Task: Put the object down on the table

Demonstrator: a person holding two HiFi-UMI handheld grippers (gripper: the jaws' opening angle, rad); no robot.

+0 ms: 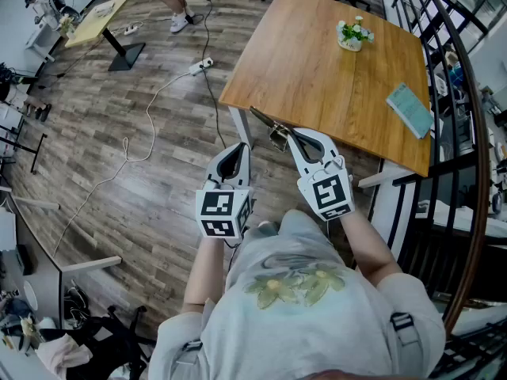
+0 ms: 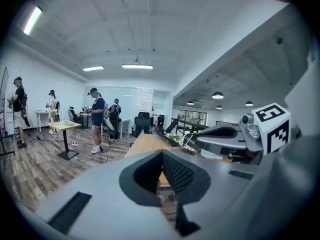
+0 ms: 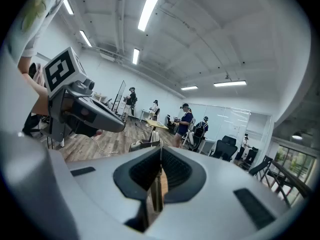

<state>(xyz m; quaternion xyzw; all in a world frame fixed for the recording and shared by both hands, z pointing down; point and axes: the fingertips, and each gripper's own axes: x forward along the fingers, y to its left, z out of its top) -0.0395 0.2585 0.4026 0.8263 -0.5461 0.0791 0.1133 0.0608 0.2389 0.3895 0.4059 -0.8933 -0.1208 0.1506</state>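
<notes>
My right gripper [image 1: 291, 131] is shut on a small metal object [image 1: 273, 133] that has a thin dark handle and a wire loop. It holds the object at the near edge of the wooden table [image 1: 317, 70], a little above the top. In the right gripper view the jaws [image 3: 160, 146] pinch a thin strip, and the loop [image 3: 142, 144] sticks out past them. My left gripper [image 1: 239, 146] is shut with nothing in it, just left of the table's corner and over the floor. From the left gripper view [image 2: 162, 151], the right gripper [image 2: 225, 134] and the loop [image 2: 189, 140] show at the right.
A small potted plant [image 1: 352, 34] and a teal book [image 1: 410, 108] lie on the table's far side. A dark railing [image 1: 455, 133] runs along the right. A power strip [image 1: 202, 66] and a white cable [image 1: 127, 153] trail over the wood floor. People stand far off [image 2: 97, 119].
</notes>
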